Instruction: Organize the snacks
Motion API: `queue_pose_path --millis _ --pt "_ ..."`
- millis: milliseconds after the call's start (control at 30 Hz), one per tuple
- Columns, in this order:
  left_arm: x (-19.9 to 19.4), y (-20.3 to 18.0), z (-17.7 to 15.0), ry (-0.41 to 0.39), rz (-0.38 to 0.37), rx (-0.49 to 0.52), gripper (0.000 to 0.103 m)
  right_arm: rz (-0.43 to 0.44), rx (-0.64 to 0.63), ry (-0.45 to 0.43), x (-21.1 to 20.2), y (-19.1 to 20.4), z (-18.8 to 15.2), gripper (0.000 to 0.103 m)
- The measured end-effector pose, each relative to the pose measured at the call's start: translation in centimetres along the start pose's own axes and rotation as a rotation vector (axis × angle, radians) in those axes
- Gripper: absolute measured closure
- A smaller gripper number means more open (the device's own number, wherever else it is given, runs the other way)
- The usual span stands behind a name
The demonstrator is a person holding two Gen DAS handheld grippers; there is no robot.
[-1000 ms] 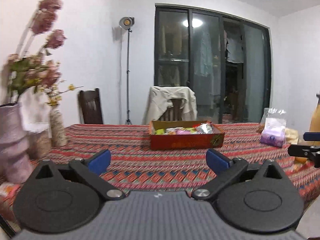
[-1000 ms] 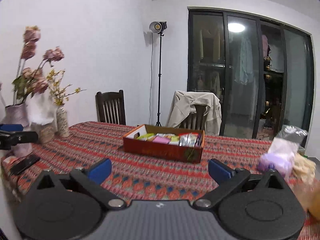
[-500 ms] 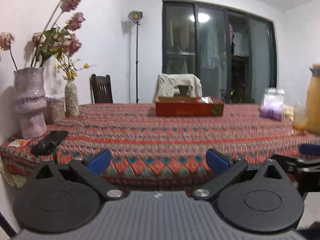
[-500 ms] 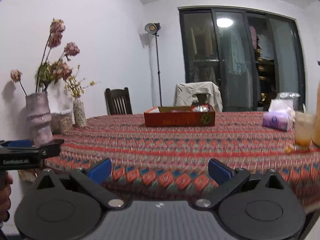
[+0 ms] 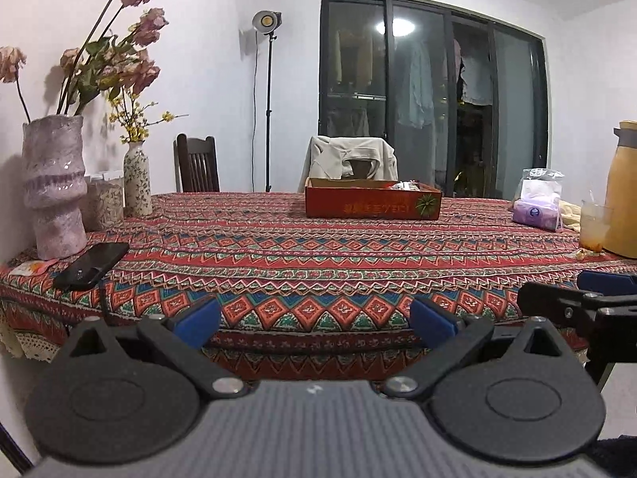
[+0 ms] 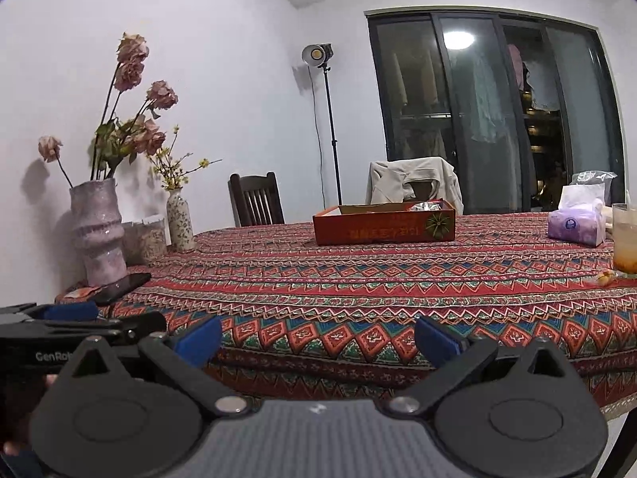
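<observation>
Snack box: red cardboard tray [image 5: 373,204] holding wrapped snacks, centre frame, far side of the patterned red tablecloth [image 5: 318,251].
Left gripper [image 5: 314,320]: jaws spread wide, empty, lower frame off the table's near edge.
Right gripper [image 6: 318,336]: same, wide apart, empty.
Left edge: black phone [image 5: 92,265] beside a pink ceramic vase [image 5: 53,187].
Right edge: purple tissue pack [image 5: 537,209], glass of orange drink [image 5: 594,229].

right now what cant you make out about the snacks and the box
- Snacks in the red box: both wrist views see it side-on, so its front wall hides all but some wrapper tops.
- Gold lettering on the box: too small.
- Right tongs in the left view: cut off by the edge.
</observation>
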State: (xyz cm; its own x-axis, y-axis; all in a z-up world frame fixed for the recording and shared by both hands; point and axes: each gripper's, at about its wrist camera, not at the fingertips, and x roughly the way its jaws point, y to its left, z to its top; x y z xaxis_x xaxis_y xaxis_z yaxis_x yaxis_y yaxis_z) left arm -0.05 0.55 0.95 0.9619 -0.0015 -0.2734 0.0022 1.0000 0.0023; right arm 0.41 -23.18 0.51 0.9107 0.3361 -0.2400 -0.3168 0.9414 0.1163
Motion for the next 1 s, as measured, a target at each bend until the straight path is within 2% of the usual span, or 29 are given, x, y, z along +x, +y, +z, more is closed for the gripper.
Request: queue_pose_path --millis 200,1000 --pt "-0.38 -0.4 0.19 -0.032 0.005 0.028 0.0 0.004 0.002 -0.025 -0.35 0.03 0.17 0.0" --pt "0.03 -0.37 -0.17 -0.01 -0.008 0.038 0.0 -0.006 -0.011 -0.026 -0.36 0.51 0.09 0.0"
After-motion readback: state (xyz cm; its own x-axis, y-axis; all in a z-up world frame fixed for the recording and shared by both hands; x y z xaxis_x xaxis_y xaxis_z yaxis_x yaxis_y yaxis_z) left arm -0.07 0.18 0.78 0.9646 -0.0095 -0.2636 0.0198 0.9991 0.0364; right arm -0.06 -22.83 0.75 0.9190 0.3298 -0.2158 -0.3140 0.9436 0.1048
